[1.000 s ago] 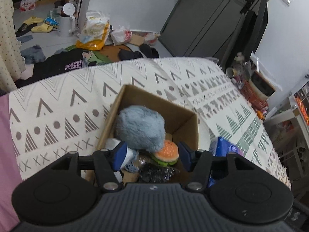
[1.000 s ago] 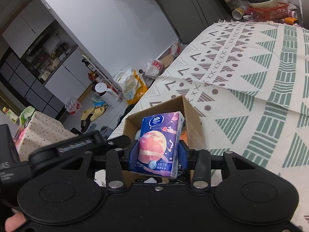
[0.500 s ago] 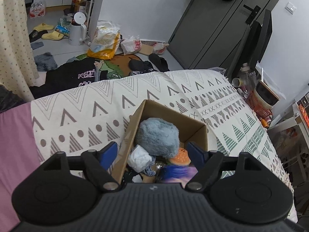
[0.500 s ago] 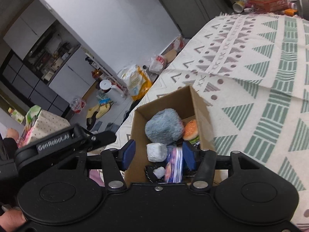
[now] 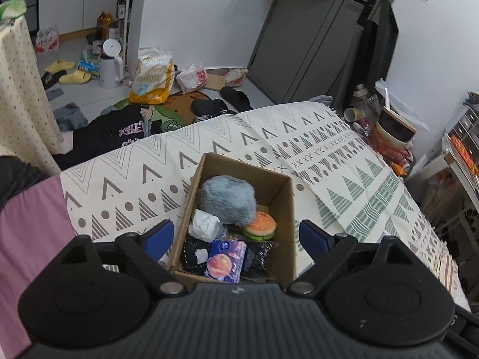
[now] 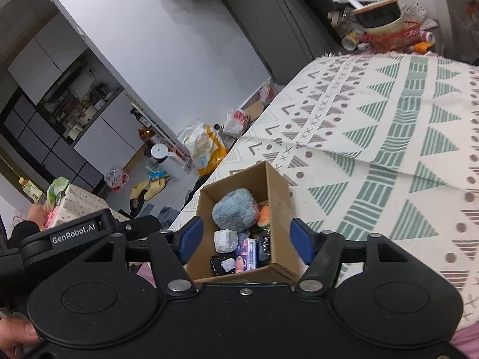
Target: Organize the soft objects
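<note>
So both the left gripper (image 5: pixel 236 237) and right gripper (image 6: pixel 244 237) are hanging spread wide over one cardboard box (image 5: pixel 286 206). Sitting inside it: one fuzzy gray ball (image 5: pixel 227 199), one burger toy (image 5: pixel 260 226), one tissue pack (image 5: pixel 226 261).

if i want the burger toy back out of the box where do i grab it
Grip the burger toy across its bun edges, coming straight down from above. It lies tilted against the cardboard box right wall, beside the grey fluffy ball, so side access looks blocked.
</note>
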`<control>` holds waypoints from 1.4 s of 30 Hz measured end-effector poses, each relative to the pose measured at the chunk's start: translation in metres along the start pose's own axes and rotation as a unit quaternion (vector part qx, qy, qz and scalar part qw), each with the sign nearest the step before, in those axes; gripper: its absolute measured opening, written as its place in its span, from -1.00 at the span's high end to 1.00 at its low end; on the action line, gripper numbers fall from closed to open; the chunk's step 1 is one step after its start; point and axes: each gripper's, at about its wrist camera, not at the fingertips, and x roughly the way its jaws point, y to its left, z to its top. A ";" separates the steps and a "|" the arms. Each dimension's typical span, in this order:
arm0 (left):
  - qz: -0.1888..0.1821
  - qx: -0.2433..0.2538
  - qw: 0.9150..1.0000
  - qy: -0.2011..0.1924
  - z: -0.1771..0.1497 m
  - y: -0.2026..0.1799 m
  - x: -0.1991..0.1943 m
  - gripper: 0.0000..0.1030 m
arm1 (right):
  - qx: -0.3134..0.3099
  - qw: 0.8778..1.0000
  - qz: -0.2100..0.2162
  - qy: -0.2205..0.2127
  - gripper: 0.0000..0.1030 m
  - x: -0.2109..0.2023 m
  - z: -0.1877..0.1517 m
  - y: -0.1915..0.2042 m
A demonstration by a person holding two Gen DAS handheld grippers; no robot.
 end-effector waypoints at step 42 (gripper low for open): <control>-0.043 0.147 0.987 -0.048 -0.088 -0.077 -0.137 -0.99 | -0.056 0.982 -0.162 -0.081 -1.00 -0.193 -0.036 -0.034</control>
